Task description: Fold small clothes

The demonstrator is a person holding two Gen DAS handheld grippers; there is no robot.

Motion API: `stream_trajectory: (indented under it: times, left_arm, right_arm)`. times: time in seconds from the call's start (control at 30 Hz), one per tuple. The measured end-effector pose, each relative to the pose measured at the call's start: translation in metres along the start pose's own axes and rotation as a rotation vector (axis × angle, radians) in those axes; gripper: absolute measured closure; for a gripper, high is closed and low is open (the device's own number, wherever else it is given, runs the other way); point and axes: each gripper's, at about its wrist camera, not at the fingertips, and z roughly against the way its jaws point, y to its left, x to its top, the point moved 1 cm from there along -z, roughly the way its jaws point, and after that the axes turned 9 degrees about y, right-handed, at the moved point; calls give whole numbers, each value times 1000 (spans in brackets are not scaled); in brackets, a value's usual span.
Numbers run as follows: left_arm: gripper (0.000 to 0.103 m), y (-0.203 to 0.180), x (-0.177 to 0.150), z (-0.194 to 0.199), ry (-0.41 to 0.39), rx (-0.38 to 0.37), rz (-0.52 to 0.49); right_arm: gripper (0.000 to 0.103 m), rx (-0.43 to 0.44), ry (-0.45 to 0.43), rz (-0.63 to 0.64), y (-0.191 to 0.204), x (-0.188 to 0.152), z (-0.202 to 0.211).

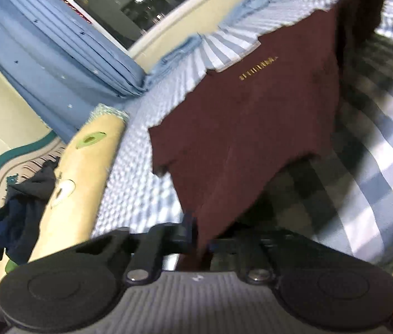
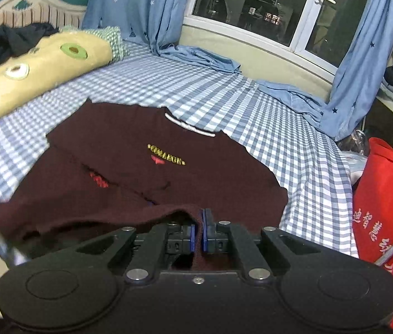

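- Left wrist view: left gripper (image 1: 197, 236) clamped on a hem corner of the maroon shirt (image 1: 252, 128), cloth rising away over the checked bedsheet (image 1: 140, 183).
- Right wrist view: right gripper (image 2: 199, 233) pinched tight on the maroon shirt (image 2: 168, 167) hem, garment spread just ahead, collar farthest.

The gold lettering (image 1: 258, 68) on the dark maroon knit T-shirt (image 1: 246, 139) is smeared by motion in the left wrist view and cannot be read. That shirt's hem drapes over the left gripper (image 1: 196, 236), hiding its right finger. In the right wrist view, the shirt's near edge covers the pad faces of the right gripper (image 2: 199, 232). The shiny red carrier bag (image 2: 385, 208) at three o'clock is cut off by the frame edge. The heap of dark clothing (image 2: 7, 44) at ten o'clock is too jumbled to sort into garments.
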Motion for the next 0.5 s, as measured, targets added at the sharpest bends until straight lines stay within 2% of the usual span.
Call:
stream_trajectory:
  times: [0.13,0.23,0.37,0.5]
  left_arm:
    - [99,26,6,6,-8,4,99]
    - [100,46,10,17,-50,20,134]
    - [101,59,15,39,-115,35,119]
    - [101,64,19,56,-132,44,115]
  right_arm:
    - [100,-7,23,3,10,-28,1]
    - [100,-8,26,-12,16,-50,7]
    - [100,-34,8,-22,22,-73,19]
    - [101,-62,-13,-48,19,-88,34]
